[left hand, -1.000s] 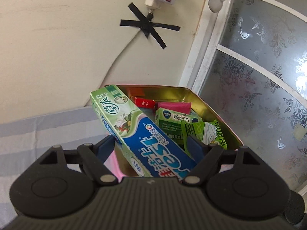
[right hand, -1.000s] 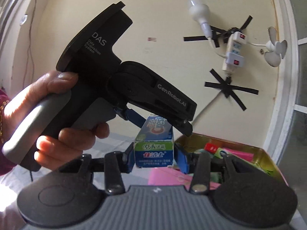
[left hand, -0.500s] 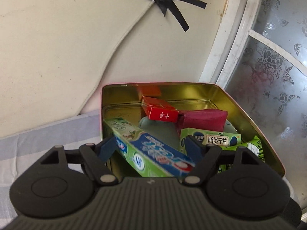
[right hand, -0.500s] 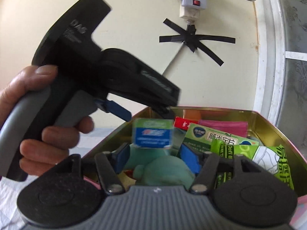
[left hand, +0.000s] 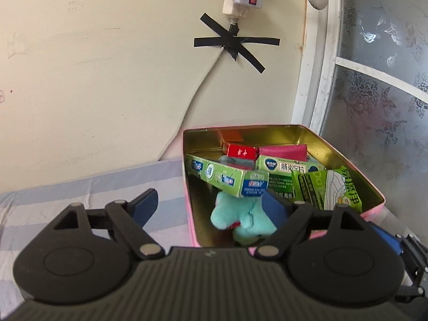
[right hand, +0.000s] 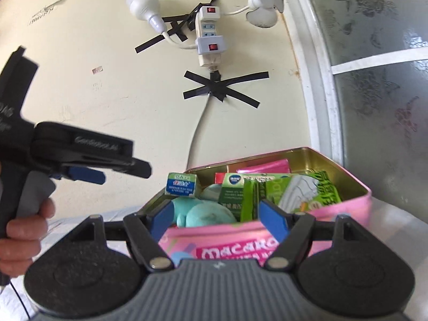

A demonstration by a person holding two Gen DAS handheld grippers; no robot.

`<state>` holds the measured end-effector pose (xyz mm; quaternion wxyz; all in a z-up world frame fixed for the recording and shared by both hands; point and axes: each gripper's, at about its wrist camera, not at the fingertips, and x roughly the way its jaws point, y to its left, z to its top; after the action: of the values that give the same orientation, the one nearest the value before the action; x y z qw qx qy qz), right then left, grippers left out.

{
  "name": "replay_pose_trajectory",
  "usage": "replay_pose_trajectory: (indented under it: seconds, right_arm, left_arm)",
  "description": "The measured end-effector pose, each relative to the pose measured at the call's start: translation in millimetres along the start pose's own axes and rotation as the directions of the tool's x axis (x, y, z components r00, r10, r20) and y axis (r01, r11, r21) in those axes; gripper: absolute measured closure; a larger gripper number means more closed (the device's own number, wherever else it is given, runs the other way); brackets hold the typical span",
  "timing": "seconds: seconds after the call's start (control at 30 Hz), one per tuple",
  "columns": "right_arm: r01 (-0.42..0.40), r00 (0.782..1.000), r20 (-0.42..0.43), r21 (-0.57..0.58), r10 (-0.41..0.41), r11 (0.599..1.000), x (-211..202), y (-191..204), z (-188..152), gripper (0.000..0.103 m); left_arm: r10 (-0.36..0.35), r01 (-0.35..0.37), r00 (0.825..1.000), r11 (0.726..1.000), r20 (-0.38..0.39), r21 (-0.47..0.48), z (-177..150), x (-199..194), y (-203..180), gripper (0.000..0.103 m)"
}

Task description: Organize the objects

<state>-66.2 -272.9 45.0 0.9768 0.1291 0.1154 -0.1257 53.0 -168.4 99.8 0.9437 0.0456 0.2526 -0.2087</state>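
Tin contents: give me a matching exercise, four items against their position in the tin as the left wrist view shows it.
Items:
1. toothpaste box
2. plush toy
3. red box
4. green packet

Places in the tin:
A. at the far wall
B. against the right wall
C. low at the near end
D. slanting across the left side, over the toy

Pairs: 1-D, 2-C, 3-A, 4-B

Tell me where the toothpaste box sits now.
In the left wrist view the toothpaste box lies in the pink tin, along its left wall, over the teal plush.
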Motion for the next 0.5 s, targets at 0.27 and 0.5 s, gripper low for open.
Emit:
replay_pose_trajectory:
  seconds: [0.27,0.5]
  right_arm:
    - [-0.018,0.999,-0.044,0.038,0.019,0.999,-37,2,-6,0.026]
    - [-0.04,0.998,-0.052,0.067,0.043,0.997,-55,7,-9,0.026]
  left_arm:
    - [0.062,-0.062,0.998,0.998,0.0,0.009,-40,-31,-2,0.016]
    - [0.092,-0.092,0.996,0.996,-0.008,-0.009,-61,-48,0,0.013]
